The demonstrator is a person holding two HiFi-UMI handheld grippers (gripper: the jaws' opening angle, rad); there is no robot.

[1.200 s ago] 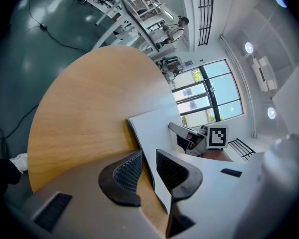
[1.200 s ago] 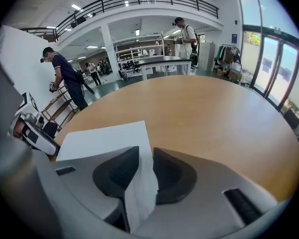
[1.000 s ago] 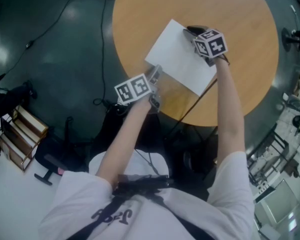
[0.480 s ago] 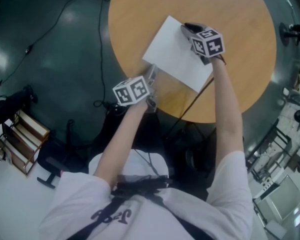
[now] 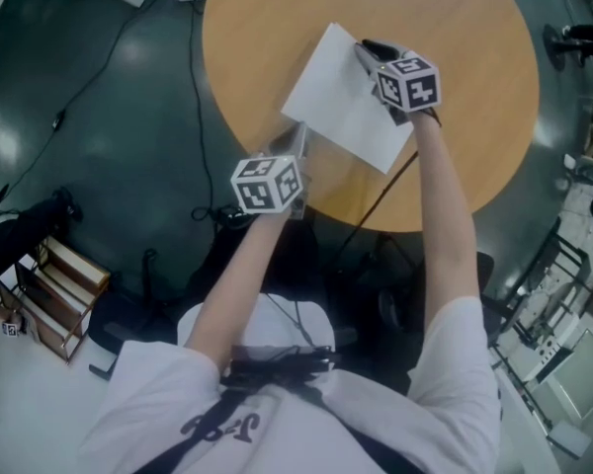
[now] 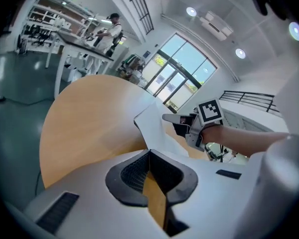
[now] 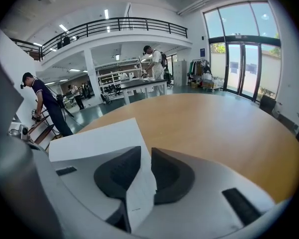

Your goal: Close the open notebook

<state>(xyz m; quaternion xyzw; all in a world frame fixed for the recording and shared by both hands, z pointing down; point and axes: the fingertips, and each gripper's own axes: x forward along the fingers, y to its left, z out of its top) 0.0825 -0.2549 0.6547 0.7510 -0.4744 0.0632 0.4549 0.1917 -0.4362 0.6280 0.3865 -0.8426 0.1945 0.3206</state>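
We judged the closing to be barely begun: the notebook [image 5: 341, 102] lay on the round wooden table [image 5: 277, 28] near the person's side with only white paper facing up, and no cover had come over it. What was done was the taking hold. The right gripper [image 5: 372, 55] had its jaws pinching a white page [image 7: 140, 203] at the notebook's far right edge, the sheet bending up between the pads. The left gripper [image 5: 298, 148] sat at the notebook's near left edge with its jaws pressed together. We could not tell whether they had caught the paper's edge or only met beside it. Left to do, as we read it, was the whole swing of the held leaf over onto the other half, then letting go. Against the frame a second before, the left jaws, then standing apart, had come shut, and that gripper had rolled so its marker cube showed other faces. The right gripper had risen a little with the page, so the notebook's right side looked lifted rather than flat.
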